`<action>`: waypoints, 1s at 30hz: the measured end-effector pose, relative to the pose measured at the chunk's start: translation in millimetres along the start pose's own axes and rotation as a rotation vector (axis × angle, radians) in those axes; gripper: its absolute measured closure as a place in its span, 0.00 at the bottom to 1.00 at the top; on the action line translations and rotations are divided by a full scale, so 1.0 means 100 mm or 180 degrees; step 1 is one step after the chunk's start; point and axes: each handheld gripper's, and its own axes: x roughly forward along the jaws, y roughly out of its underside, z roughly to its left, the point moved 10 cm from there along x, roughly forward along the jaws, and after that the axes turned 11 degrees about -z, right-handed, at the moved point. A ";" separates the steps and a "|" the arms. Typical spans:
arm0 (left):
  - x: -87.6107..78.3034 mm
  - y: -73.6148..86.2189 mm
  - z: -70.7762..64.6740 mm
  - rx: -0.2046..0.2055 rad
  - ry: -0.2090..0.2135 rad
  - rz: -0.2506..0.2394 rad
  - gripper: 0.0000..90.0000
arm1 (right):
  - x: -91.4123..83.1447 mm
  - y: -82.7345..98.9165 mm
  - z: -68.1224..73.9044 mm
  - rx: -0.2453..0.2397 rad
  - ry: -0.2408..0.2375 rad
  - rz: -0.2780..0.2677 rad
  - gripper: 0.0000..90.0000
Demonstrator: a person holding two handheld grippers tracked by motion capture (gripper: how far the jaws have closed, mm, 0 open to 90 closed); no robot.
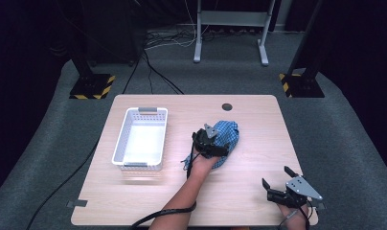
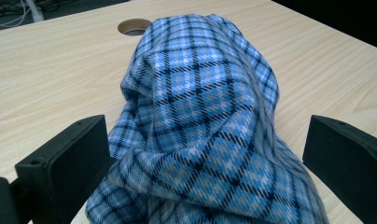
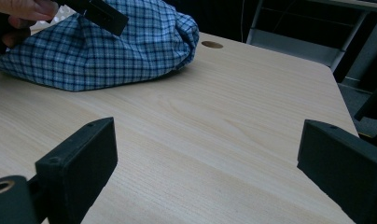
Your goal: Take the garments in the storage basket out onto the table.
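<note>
A blue checked cloth [image 1: 230,133] lies bunched in a heap on the wooden table [image 1: 258,143], right of the middle. My left gripper [image 1: 211,145] is over the cloth's near end. In the left gripper view the cloth [image 2: 200,116] rises between the jaws of my left gripper [image 2: 205,158]. They stand wide apart, with the right one clear of the fabric, so it is open. My right gripper [image 1: 276,176] rests open near the table's front right corner with nothing between its jaws. In the right gripper view, bare wood shows across my right gripper [image 3: 207,158], with the cloth [image 3: 107,51] farther off.
A white plastic basket [image 1: 119,143] stands on the left half of the table. A round cable hole [image 1: 226,107] sits near the far edge. Cables and stand feet lie on the grey floor beyond.
</note>
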 end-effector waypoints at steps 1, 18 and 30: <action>0.00 0.00 0.00 -0.0002 0.0001 -0.0001 0.00 | 0.00 0.00 0.00 0.0000 0.0000 0.0000 0.04; -0.05 -0.09 -0.01 -0.0057 0.0058 -0.0059 0.00 | 0.00 0.00 0.00 -0.0001 0.0005 0.0008 0.04; -0.21 -0.42 -0.03 0.0014 0.0071 -0.0278 0.00 | 0.00 0.00 0.00 -0.0005 0.0011 0.0012 0.04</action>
